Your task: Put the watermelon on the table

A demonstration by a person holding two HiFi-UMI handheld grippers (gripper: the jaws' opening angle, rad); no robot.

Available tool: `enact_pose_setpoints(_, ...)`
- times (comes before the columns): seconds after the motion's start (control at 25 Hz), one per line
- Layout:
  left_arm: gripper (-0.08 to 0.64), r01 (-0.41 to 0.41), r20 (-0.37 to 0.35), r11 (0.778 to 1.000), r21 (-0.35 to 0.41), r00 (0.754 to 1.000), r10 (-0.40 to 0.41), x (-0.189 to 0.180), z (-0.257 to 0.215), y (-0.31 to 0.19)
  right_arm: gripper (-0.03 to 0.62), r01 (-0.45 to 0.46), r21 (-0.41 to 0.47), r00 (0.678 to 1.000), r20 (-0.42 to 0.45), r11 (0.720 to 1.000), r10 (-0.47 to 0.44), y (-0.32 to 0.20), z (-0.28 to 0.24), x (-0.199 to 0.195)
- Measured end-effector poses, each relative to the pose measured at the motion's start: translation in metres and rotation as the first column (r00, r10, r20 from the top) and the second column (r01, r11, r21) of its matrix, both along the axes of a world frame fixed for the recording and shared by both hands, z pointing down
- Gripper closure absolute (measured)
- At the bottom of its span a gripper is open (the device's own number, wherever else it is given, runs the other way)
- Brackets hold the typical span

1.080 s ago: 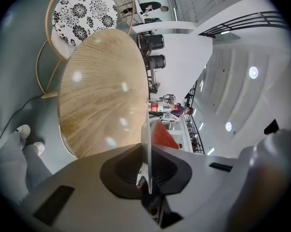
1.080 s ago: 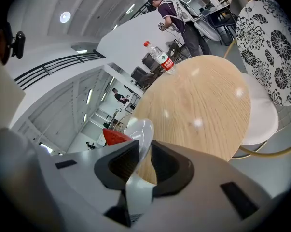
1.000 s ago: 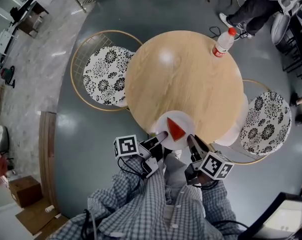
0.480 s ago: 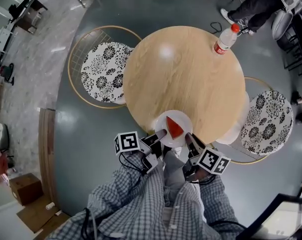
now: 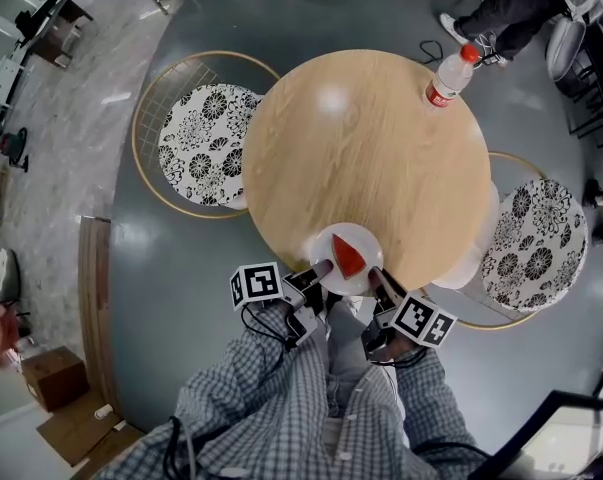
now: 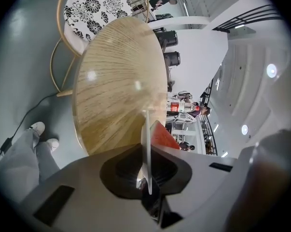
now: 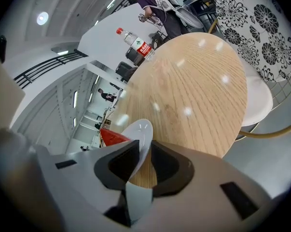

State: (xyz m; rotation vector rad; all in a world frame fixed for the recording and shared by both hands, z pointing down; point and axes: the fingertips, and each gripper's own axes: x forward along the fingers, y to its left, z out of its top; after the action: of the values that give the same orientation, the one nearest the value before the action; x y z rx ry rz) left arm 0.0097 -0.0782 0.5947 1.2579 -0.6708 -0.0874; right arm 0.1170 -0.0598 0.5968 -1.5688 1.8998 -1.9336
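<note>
two-point hold on white plate (image 5: 330, 248) | left gripper (image 5: 322, 269): jaws almost together, pinching plate rim | right gripper (image 5: 375, 275): jaws wider apart, gripping opposite rim | watermelon (image 5: 351, 255): red wedge on plate, at near edge of counter (image 5: 361, 148)

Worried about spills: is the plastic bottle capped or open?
Capped: a red cap tops the bottle standing at the table's far edge.

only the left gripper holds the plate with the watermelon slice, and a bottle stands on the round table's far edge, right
Wrong on the grip: the left gripper and the right gripper both hold the plate. The right gripper view shows its jaws clamped on the rim. The rest stands.
</note>
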Motion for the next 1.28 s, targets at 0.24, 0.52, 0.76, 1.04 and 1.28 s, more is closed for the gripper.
enact_pose_setpoints(0.24, 0.537, -0.002, 0.019, 1.000, -0.002, 1.000, 0.002, -0.001, 0.005, -0.001, 0.509, 0.025, -0.008, 1.000, -0.018, 1.000, -0.025, -0.002, 0.004, -0.001)
enact_pose_setpoints(0.52, 0.537, 0.003, 0.030, 1.000, -0.005, 1.000, -0.002, 0.001, 0.006, -0.002, 0.506, 0.121, 0.011, 0.988, -0.093, 0.993, -0.120, -0.005, 0.007, -0.001)
enact_pose_setpoints(0.76, 0.537, 0.005, 0.035, 1.000, -0.010, 0.999, -0.004, 0.000, 0.007, -0.002, 0.460, 0.139, -0.012, 0.989, -0.058, 0.990, -0.140, -0.001, 0.007, 0.001)
enact_pose_setpoints(1.04, 0.535, 0.006, 0.030, 1.000, -0.014, 1.000, -0.005, -0.001, 0.007, -0.002, 0.460, 0.210, 0.068, 0.962, -0.191, 0.975, -0.194, 0.008, -0.011, 0.023)
enact_pose_setpoints(1.28, 0.535, 0.003, 0.030, 1.000, -0.017, 1.000, -0.002, 0.000, 0.008, -0.002, 0.460, 0.655, 0.165, 0.677, -0.561, 0.737, -0.476, 0.020, -0.049, -0.017)
